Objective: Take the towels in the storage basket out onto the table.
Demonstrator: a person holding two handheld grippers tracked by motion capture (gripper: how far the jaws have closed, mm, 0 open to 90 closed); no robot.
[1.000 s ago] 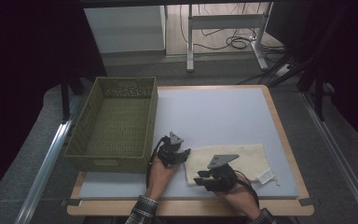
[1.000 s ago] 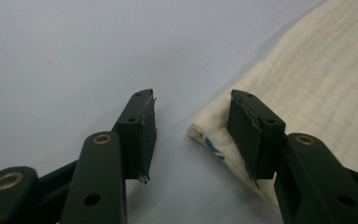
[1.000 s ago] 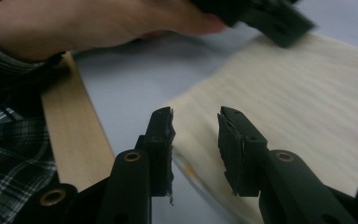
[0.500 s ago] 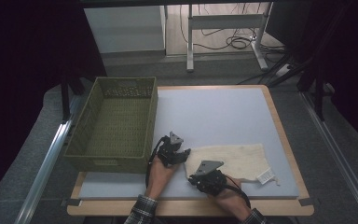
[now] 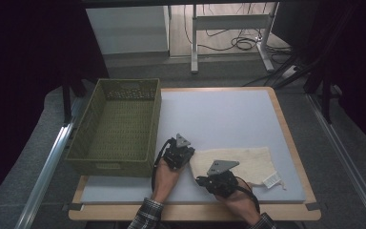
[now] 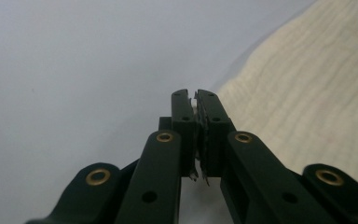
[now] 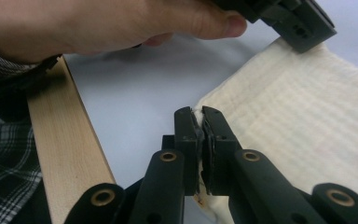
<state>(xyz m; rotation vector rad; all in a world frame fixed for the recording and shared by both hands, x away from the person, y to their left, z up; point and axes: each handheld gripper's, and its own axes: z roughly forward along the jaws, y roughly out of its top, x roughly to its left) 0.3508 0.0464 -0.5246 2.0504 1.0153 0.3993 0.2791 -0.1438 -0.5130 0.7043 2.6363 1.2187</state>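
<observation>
Cloth (image 5: 240, 161) pinched at its near-left edge.
Left gripper (image 5: 187, 159) and right gripper (image 5: 201, 181) both clamp it (open mat (image 5: 219, 119) beyond).

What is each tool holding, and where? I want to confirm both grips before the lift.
Both hold the cream cloth: the left tool at its far-left corner, the right tool at its near-left corner.
</observation>
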